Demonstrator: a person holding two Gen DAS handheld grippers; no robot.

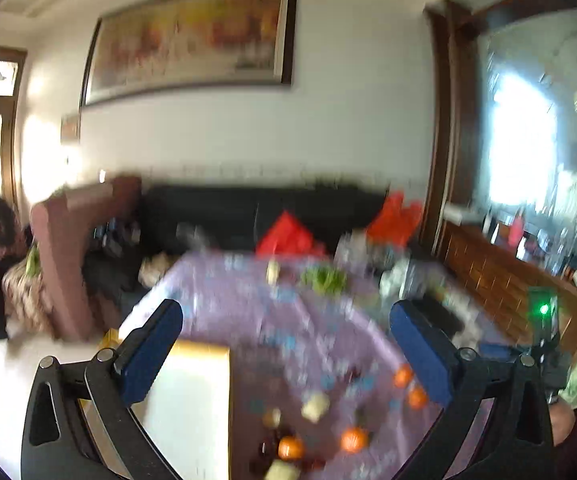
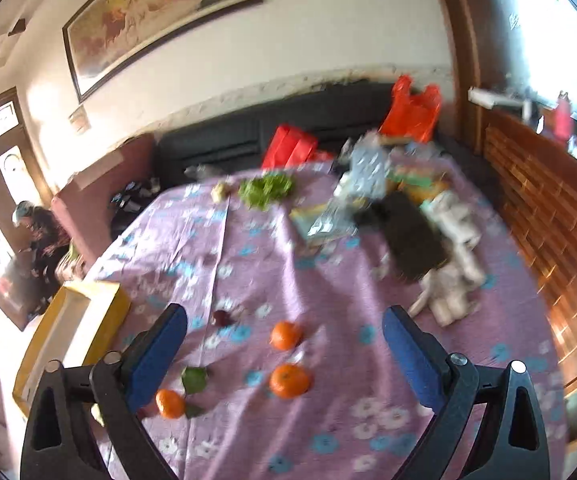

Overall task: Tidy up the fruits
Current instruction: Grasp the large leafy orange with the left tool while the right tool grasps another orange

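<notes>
Two views, both motion-blurred. Left wrist: left gripper (image 1: pixel 286 344) spread wide, nothing between its pads; oranges (image 1: pixel 353 439) and pale fruit lie on the purple cloth (image 1: pixel 320 320) just right of the yellow box (image 1: pixel 192 400). Right wrist: right gripper (image 2: pixel 284 354) wide apart, empty; three oranges (image 2: pixel 289 380) and a dark fruit (image 2: pixel 223 317) right of the box (image 2: pixel 104 300). Risk: round fruit may roll on the wrinkled cloth if nudged off-centre.

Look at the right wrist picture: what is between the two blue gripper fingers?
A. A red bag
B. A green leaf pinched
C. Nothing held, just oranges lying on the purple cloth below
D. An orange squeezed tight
C: the right gripper stands wide open, its pads touching nothing, and the oranges lie loose on the purple cloth.
</notes>
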